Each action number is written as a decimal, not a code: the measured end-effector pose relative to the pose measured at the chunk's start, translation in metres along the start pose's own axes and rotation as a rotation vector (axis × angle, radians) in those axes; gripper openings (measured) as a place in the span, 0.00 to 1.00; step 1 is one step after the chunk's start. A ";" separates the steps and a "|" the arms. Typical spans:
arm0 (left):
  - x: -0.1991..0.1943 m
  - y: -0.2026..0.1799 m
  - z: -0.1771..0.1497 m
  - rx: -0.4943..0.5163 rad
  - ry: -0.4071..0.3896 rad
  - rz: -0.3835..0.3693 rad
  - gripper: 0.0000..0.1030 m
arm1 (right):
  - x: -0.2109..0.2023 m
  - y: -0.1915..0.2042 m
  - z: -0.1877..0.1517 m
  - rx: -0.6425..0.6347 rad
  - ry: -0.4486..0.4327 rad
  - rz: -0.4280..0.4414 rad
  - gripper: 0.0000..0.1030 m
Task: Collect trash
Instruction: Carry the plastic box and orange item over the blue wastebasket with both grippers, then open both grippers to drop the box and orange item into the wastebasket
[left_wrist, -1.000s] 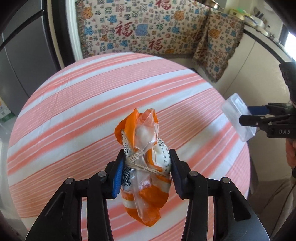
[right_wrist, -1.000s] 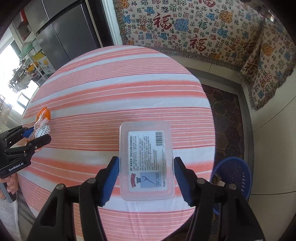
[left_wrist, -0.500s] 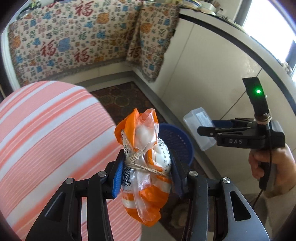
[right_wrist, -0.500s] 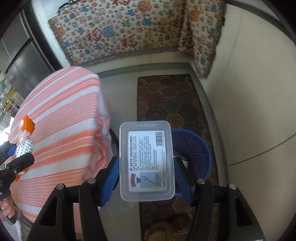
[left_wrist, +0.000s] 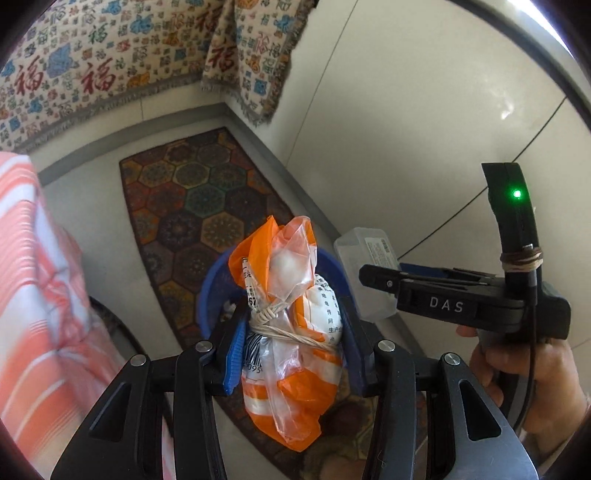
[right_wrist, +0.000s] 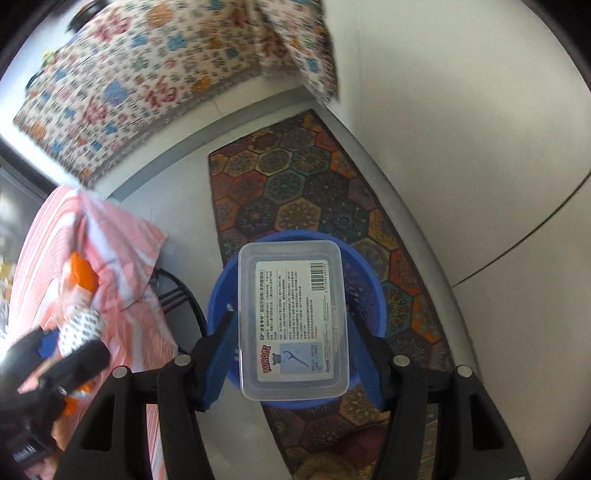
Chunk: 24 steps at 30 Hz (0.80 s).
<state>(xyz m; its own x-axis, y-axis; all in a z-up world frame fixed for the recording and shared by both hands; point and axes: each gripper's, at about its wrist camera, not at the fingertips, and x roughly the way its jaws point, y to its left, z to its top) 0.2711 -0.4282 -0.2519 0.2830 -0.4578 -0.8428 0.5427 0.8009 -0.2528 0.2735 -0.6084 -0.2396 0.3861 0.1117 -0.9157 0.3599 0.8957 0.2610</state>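
My left gripper (left_wrist: 291, 325) is shut on an orange and clear plastic bag (left_wrist: 291, 332) tied round with string. It hangs above a blue mesh bin (left_wrist: 212, 295) that stands on the floor rug. My right gripper (right_wrist: 291, 339) is shut on a clear plastic box (right_wrist: 291, 321) with a printed label, held right over the blue bin (right_wrist: 369, 291). In the left wrist view the right gripper (left_wrist: 373, 275) comes in from the right with the clear box (left_wrist: 364, 273), a hand on its handle. In the right wrist view the left gripper (right_wrist: 70, 350) and its bag (right_wrist: 81, 325) show at lower left, blurred.
A patterned hexagon rug (right_wrist: 306, 192) lies along the white cabinet front (right_wrist: 461, 129). The table with its pink striped cloth (left_wrist: 33, 295) is at the left, with a black frame (right_wrist: 177, 291) under it. Patterned fabric (left_wrist: 92, 66) hangs on the far wall.
Both grippers have swung away from over the striped table to the right and downward, carrying the bag and the box. They now hang over the blue bin on the rug.
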 end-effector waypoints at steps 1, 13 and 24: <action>0.009 0.001 0.000 -0.002 0.009 0.001 0.45 | 0.008 -0.007 0.001 0.020 0.007 0.007 0.59; 0.066 -0.011 0.009 0.001 0.019 0.042 0.90 | 0.081 -0.069 0.006 0.228 0.056 0.100 0.85; -0.065 -0.044 -0.009 0.062 -0.123 0.040 1.00 | -0.044 -0.050 -0.016 0.115 -0.121 0.002 0.86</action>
<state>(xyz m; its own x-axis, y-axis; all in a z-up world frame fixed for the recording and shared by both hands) 0.2220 -0.4305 -0.1903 0.3987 -0.4727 -0.7859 0.5754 0.7962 -0.1870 0.2251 -0.6515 -0.2177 0.4842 0.0544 -0.8733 0.4515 0.8394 0.3027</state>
